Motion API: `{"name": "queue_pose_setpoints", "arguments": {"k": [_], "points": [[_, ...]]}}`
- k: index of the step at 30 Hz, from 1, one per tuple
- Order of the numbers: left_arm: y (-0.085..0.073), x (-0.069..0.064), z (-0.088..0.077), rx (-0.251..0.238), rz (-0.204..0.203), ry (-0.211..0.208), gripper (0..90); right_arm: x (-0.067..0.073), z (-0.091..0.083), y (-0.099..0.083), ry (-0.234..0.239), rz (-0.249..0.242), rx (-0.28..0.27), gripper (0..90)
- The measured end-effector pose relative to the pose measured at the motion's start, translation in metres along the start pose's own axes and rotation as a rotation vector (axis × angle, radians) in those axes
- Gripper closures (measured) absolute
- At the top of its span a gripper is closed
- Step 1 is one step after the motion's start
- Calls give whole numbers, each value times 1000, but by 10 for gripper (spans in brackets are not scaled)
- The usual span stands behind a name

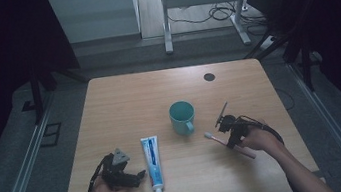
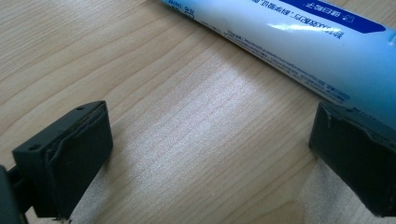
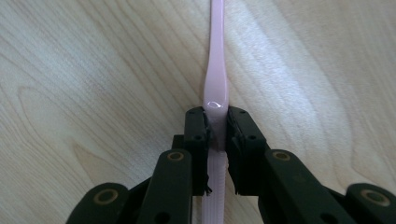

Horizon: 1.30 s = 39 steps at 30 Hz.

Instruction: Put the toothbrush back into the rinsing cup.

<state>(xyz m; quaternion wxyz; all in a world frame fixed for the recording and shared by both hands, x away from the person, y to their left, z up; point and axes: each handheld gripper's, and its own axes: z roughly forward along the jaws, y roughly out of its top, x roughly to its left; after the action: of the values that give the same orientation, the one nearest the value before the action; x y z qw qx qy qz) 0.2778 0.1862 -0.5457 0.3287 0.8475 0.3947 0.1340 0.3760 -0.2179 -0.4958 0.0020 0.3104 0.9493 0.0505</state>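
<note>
Your right claw (image 3: pixel 217 133) grips the toothbrush (image 3: pixel 215 79) by its handle, pads pressing on both sides. It is pale pink and glossy, slim at the neck, ribbed where the pads sit, lying flat on the bench (image 1: pixel 123 97) right of the cup (image 1: pixel 182 117). Your left claw (image 2: pixel 205 154) stands wide, beside the toothpaste (image 2: pixel 317 51).
</note>
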Motion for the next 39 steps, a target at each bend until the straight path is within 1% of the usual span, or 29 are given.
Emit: {"name": "queue_pose_setpoints", "arguments": {"k": [6,9,10,11,15,21,24,26,30,31,32,33,39], "points": [[0,0,0,0,0,0,0,-4,-13,-6,23,29,-63,785],[0,0,0,0,0,1,0,-5,-17,-8,28,35,-87,785],[0,0,0,0,0,1,0,-5,-17,-8,28,35,-87,785],[0,0,0,0,0,0,0,-5,-20,-10,37,43,-105,785],[0,0,0,0,0,1,0,-4,-25,-12,34,38,-135,785],[0,0,0,0,0,0,0,-4,-36,-15,32,34,-199,785],[0,0,0,0,0,0,0,-4,-43,-16,22,42,-227,785],[0,0,0,0,1,0,0,-4,-48,-16,24,47,-254,785],[0,0,0,1,4,1,0,-3,-54,-17,18,51,-292,785],[0,0,0,1,5,0,0,-3,-55,-17,23,52,-305,785],[0,0,0,1,5,0,0,-3,-55,-17,23,52,-305,785],[0,0,0,1,5,1,0,-3,-58,-17,43,56,-329,785],[0,0,0,1,6,0,0,-5,-67,-16,62,67,-388,785]]}}
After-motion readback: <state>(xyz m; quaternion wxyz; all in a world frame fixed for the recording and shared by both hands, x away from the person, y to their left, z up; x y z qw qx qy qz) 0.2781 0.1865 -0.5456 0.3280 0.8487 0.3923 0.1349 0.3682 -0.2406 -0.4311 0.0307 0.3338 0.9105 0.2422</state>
